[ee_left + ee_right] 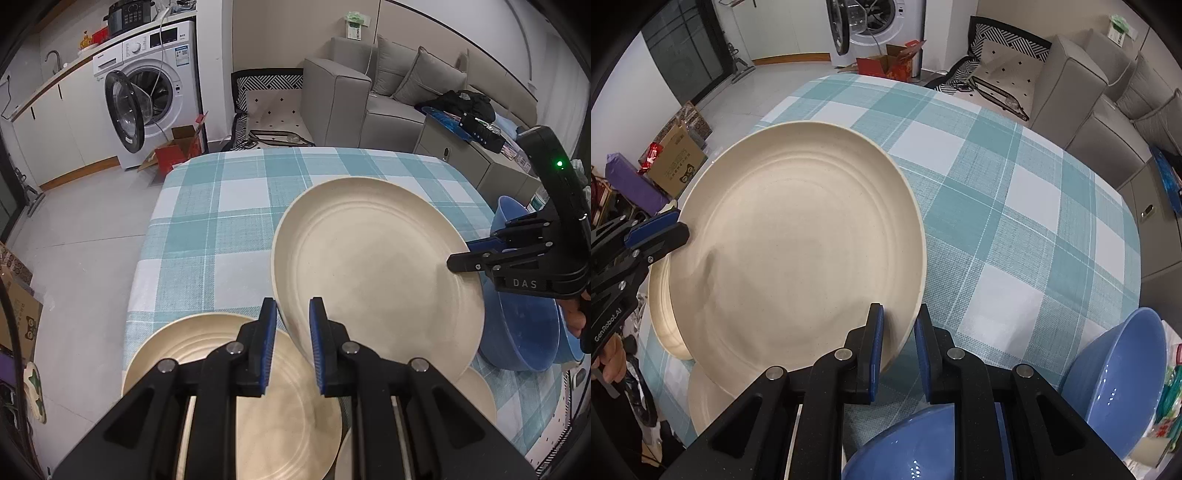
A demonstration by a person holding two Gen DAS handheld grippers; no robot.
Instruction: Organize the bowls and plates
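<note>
My left gripper [293, 345] was clamped on the near rim of a cream plate [376, 266], held tilted above the checked tablecloth [221, 221] and over another plate [280, 406]. My right gripper [899, 349] pinched the opposite rim beside two blue bowls [1115, 373]. I judged this the carrying step; next I needed both hands moving together to lower it onto a stack

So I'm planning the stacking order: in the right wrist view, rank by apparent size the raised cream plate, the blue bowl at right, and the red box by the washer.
1. Raised cream plate, largest.
2. Blue bowl, though partly cut off.
3. Red box, smallest, but it's far from the camera, so true size is unsure.
</note>
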